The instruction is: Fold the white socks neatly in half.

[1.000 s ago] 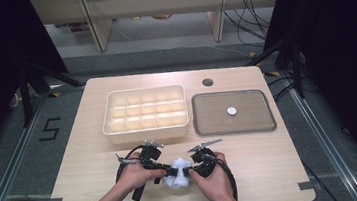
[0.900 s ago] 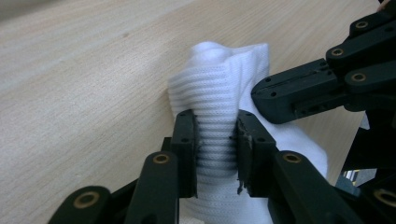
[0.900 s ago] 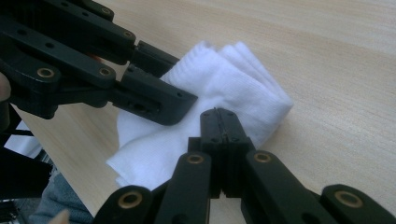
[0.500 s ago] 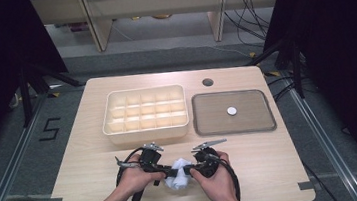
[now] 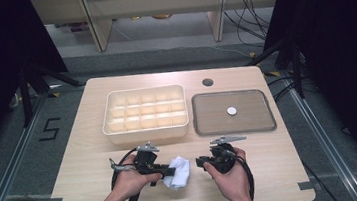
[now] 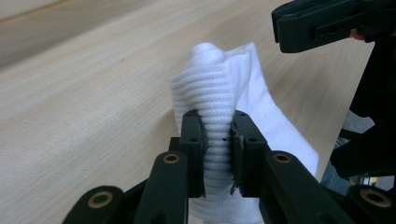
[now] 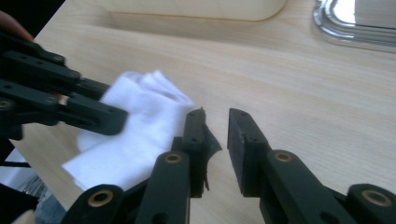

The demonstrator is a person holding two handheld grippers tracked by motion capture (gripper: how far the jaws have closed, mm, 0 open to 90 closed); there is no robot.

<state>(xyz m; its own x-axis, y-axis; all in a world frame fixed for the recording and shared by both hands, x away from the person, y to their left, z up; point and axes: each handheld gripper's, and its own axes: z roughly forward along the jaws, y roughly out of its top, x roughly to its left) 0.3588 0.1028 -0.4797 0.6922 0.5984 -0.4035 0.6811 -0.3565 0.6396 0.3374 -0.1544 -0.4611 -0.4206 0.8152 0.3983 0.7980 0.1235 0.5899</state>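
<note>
Left gripper (image 6: 218, 154) is pinching a fold of the white cloth (image 5: 178, 172), pads pressing on the ribbed fabric from both sides. Its jaws have just been closing on that fold.

Cloth is lying bunched on the table (image 5: 85, 140) near the front edge, between the two hands, at about 6 o'clock from the compartment box (image 5: 145, 115).

Right gripper (image 5: 204, 162) is standing just off the cloth's edge; its jaws have just been opening. They are now parted narrowly, with nothing between them, as the right gripper view shows. From this claw the cloth is lying at about 9 o'clock in the high view, close but apart.

Cloth's long axis is hard to tell while crumpled; it seems to run roughly 1 to 7 o'clock.

Judgement: the left hand is anchoring the cloth, and the right is the free one, likely regripping another edge.

Tray (image 5: 204, 128) with small white disc (image 5: 231, 110) is sitting at 1 o'clock, well apart.
</note>
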